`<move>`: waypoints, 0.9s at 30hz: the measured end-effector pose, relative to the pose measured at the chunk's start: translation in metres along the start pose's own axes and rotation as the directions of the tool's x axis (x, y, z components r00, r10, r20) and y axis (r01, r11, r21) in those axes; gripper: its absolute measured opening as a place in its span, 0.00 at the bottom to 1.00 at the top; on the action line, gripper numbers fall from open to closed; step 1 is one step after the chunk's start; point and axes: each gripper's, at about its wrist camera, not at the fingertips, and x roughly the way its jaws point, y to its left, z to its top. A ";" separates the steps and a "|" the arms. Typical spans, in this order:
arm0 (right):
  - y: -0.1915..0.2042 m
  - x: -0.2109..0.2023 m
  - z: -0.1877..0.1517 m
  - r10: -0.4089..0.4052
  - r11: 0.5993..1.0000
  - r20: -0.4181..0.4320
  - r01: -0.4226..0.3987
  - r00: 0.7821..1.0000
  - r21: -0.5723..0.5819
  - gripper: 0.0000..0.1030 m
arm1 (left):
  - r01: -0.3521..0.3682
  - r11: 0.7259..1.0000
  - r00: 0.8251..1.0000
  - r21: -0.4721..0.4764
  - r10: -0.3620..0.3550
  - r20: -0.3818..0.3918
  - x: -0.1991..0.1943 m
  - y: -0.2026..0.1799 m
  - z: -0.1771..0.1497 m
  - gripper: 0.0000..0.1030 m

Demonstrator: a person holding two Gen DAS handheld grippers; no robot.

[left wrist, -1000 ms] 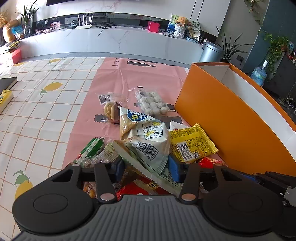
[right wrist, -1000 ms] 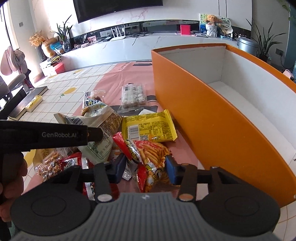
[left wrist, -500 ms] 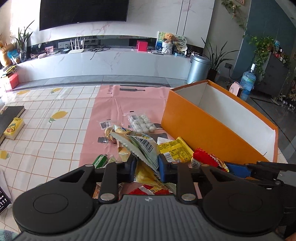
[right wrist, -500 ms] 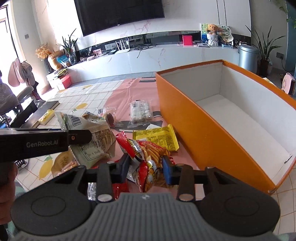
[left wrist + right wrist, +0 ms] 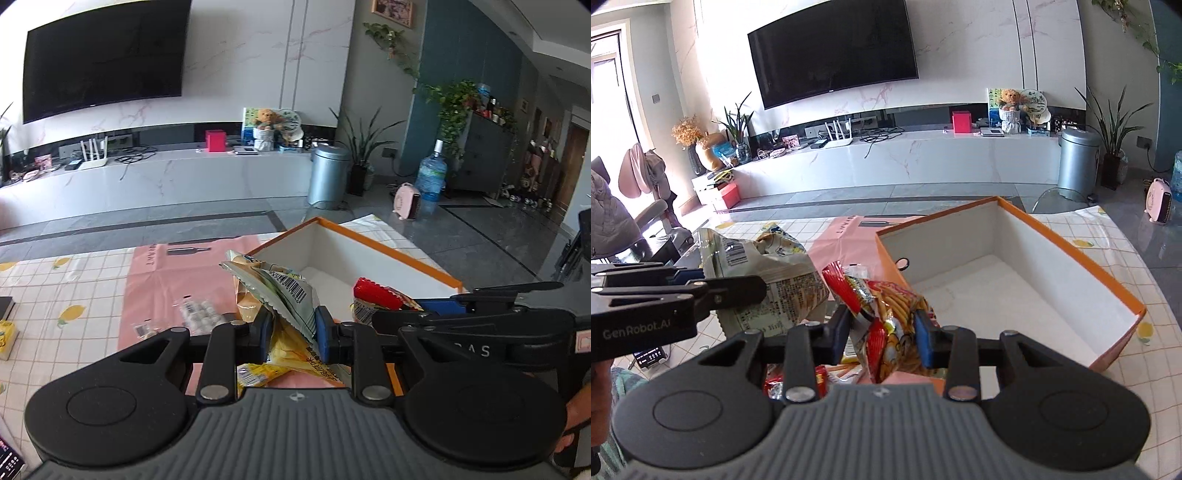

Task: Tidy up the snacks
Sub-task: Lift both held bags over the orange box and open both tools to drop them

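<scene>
Left wrist view: a table covered by a white checked cloth with lemon prints and a pink mat is seen below and ahead of the left gripper. Ahead and to the left of its fingers, a clear pack of small white pieces is seen lying on the pink mat. The left gripper's jaws are closed on a pale green snack bag, pinched near its lower edge and lifted clear of the table, with its barcode side turned up. More yellow packets are seen just beneath the fingers. Ahead and to the right, an orange box with a white inside is seen open at the top. The right gripper is seen at the right, with a red bag's crimped end showing at its fingertips.

Right wrist view: at the left, the left gripper is seen side-on with the pale green snack bag hanging from it. In the middle, the right gripper is clamped on a red and orange snack bag, which is held up off the table between the black left pad and the blue right pad. Other red packets are seen on the table below the fingers. Ahead and to the right, the orange box is seen on the checked cloth, its white floor bare.
</scene>
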 end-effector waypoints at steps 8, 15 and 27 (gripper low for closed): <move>-0.067 0.017 0.027 -0.095 0.995 -0.126 0.089 0.987 -0.054 0.34 | 0.132 0.990 0.987 0.056 -0.126 -0.102 0.059 -0.040 0.034 0.26; -0.100 0.065 0.034 -0.137 0.981 -0.261 0.095 0.956 -0.167 0.34 | 0.167 0.981 0.960 0.096 -0.139 -0.242 0.128 -0.049 0.041 0.26; -0.120 0.137 0.017 -0.100 0.978 -0.503 -0.008 0.858 -0.208 0.34 | 0.188 0.971 0.880 0.146 -0.101 -0.465 0.199 -0.046 0.026 0.26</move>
